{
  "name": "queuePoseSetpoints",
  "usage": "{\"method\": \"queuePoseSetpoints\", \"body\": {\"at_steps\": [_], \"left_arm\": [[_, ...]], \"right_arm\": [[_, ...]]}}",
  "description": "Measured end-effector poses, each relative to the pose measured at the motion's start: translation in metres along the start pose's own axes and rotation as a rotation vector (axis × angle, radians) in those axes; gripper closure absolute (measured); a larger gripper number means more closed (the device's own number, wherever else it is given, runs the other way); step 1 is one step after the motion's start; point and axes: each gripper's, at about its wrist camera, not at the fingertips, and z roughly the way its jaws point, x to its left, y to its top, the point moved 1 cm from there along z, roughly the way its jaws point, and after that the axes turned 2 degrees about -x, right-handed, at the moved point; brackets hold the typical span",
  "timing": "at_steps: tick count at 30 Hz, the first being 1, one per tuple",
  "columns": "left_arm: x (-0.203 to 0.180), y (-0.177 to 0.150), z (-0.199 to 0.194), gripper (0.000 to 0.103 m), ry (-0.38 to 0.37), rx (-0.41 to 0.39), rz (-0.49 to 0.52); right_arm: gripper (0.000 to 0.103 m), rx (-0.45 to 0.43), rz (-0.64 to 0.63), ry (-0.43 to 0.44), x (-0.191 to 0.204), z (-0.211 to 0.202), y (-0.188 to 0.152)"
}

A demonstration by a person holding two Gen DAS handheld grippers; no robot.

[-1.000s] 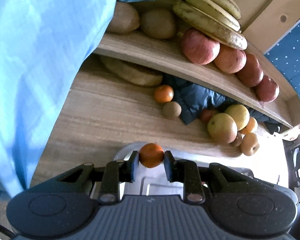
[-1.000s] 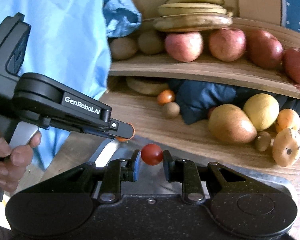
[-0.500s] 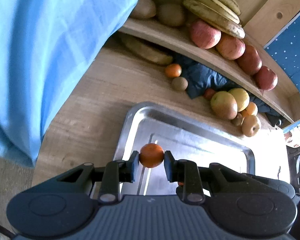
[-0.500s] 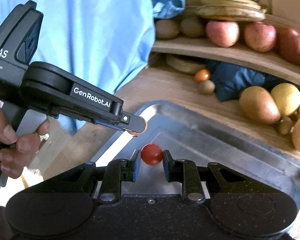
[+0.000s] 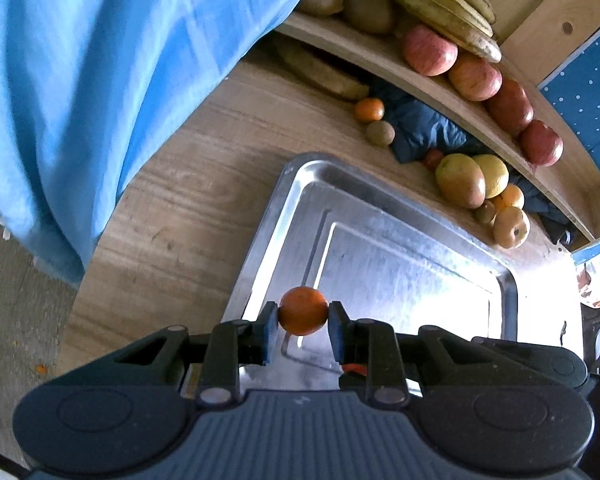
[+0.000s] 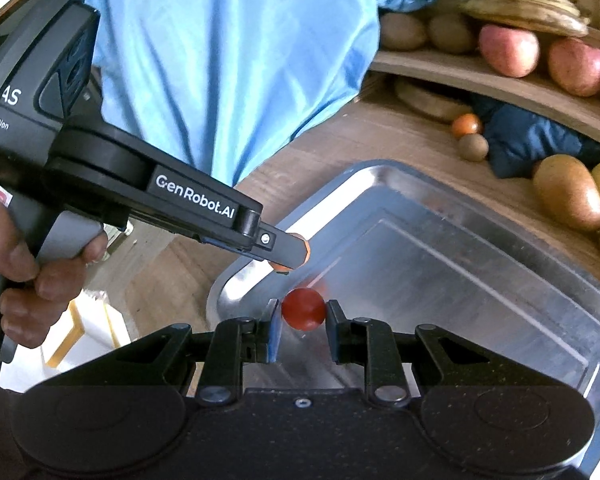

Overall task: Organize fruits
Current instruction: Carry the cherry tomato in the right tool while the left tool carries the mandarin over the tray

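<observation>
My left gripper (image 5: 303, 312) is shut on a small orange fruit (image 5: 303, 310) and hangs over the near left part of a shiny metal tray (image 5: 400, 264). My right gripper (image 6: 303, 311) is shut on a small red tomato (image 6: 303, 309) above the same tray (image 6: 440, 264), near its left rim. In the right wrist view the left gripper (image 6: 290, 254) reaches in from the left, a hand (image 6: 28, 276) on its handle, with only a sliver of the orange fruit (image 6: 280, 266) showing past its finger.
The tray lies on a wooden table (image 5: 188, 184). Behind it sit an orange (image 5: 369, 110), a kiwi (image 5: 380, 133), a mango (image 5: 460, 180), a lemon (image 5: 494, 174) and a dark blue cloth (image 5: 424, 130). A shelf (image 5: 380, 60) above carries apples (image 5: 430, 50) and bananas (image 5: 448, 4). A light blue garment (image 5: 120, 80) hangs at left.
Both grippers have drawn back from the shelf and now hang over the tray, which fills more of each view. The orange fruit and the tomato stay gripped.
</observation>
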Motion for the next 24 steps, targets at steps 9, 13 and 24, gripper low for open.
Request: {"method": "queuePoseSetpoints", "body": {"at_steps": [9,13,24], "left_arm": [[0.003,-0.014,0.0,0.074,0.032,0.019,-0.018],[0.003,-0.017,0.0,0.074,0.043,0.03,-0.015],[0.002,-0.019,0.002,0.074,0.061,0.057,0.001]], "right_arm": [[0.078,0.027,-0.02,0.015,0.006,0.001,-0.01],[0.078,0.043,-0.02,0.012,0.005,0.005,-0.01],[0.078,0.066,-0.011,0.003,0.005,0.006,-0.014]]}}
